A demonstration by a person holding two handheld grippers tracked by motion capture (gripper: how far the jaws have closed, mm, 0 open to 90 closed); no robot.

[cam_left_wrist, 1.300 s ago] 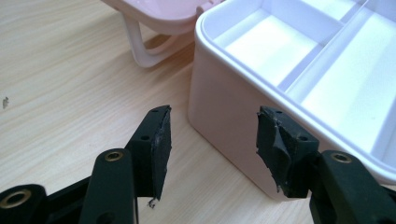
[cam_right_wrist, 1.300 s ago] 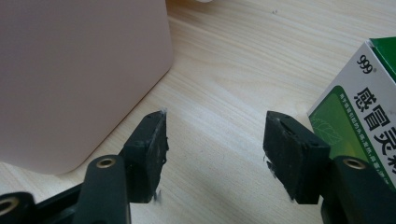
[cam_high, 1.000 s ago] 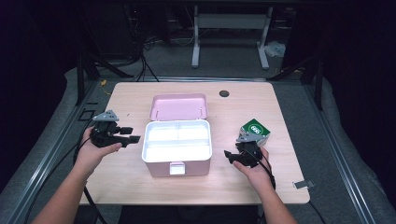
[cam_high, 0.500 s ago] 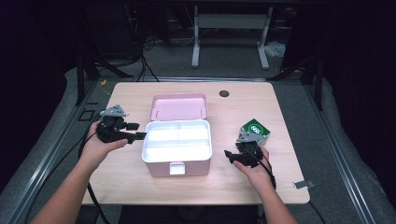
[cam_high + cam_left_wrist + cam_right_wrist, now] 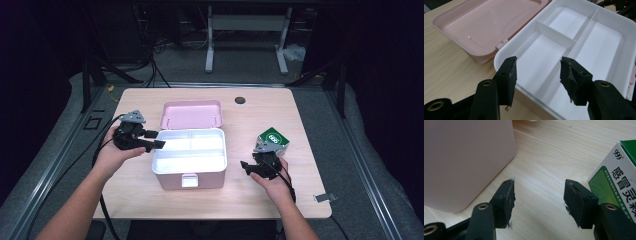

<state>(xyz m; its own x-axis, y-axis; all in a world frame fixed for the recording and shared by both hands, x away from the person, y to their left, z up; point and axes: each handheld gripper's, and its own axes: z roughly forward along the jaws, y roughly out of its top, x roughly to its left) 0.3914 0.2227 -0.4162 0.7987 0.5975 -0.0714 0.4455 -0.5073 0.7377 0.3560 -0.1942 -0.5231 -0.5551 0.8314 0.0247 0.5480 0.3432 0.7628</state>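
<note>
Right gripper view: box (image 5: 614, 190) beside claw (image 5: 539, 195)

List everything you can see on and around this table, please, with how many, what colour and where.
Storage box: one, pink with a white divided inside holding nothing, middle of the table, near the front edge.
Lid: one, pink, swung open behind the box.
Carton: one, green and white with printed characters, right of the box.
Round hole: one, dark, far side of the tabletop.
Table: one, pale wood.
Metal frame: one, grey, on the floor beyond the table.
Left gripper: one, black, jaws apart, at the box's left rim.
Right gripper: one, black, jaws apart, between box and carton.
Hands: two, one holding each gripper.
</note>
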